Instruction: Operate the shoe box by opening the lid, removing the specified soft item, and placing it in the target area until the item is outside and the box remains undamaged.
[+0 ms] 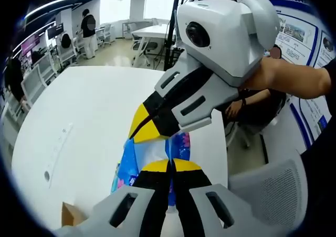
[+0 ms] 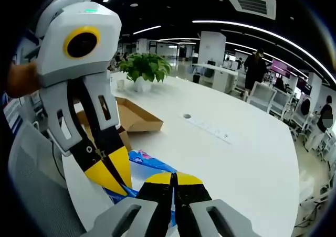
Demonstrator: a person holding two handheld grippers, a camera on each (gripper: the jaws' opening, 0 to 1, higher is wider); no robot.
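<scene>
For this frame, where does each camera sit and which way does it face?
Left gripper view: rides the left gripper, jaws shut on the blue soft item; faces across the white table toward desks; the right gripper and a forearm enter from the right.
Right gripper view: rides the right gripper, jaws closed; faces the open cardboard box and plant; the left gripper enters from the left.
Shared: both grippers, soft item, table.

A soft packet (image 1: 152,153) lies on the table (image 1: 89,116), under both gripper tips. In the right gripper view the packet (image 2: 149,163) sits just before the open shoe box (image 2: 134,116), with a potted plant (image 2: 143,69) behind the box and chairs (image 2: 262,93) beyond the table's far edge.
</scene>
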